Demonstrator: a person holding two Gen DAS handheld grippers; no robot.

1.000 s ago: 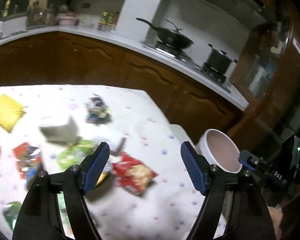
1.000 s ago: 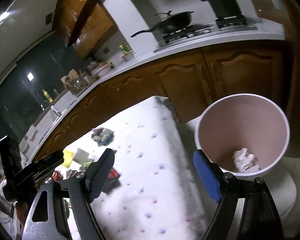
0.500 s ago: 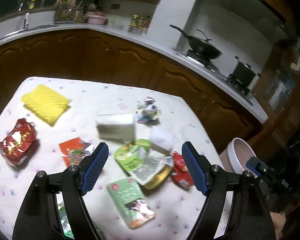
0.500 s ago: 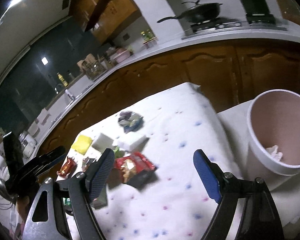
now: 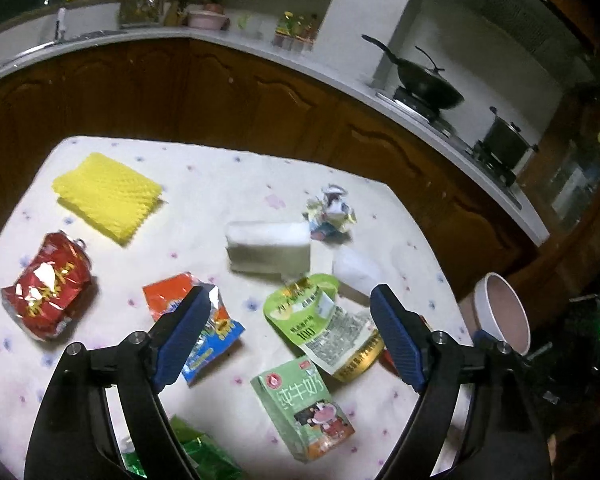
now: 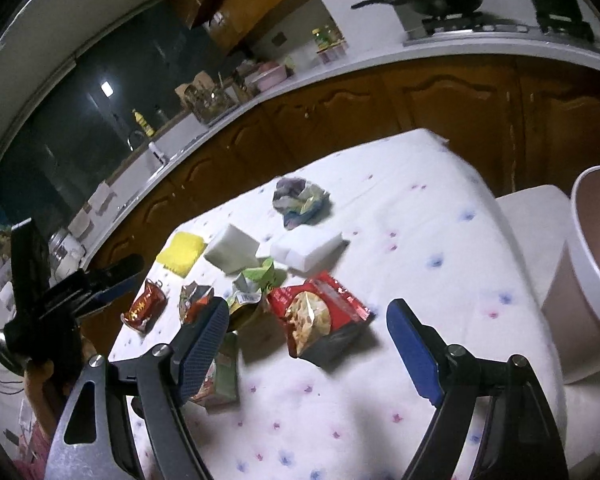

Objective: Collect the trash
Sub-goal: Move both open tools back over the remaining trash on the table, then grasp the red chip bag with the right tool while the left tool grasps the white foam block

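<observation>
on the table [image 5: 204,208], crumpled wrappers [image 5: 332,216].

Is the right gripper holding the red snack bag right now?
No, the right gripper is open and empty above the table, with the red snack bag lying flat on the tablecloth.

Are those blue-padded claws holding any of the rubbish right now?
No. The left gripper and the right gripper are both open and empty, above the littered white tablecloth.
</observation>
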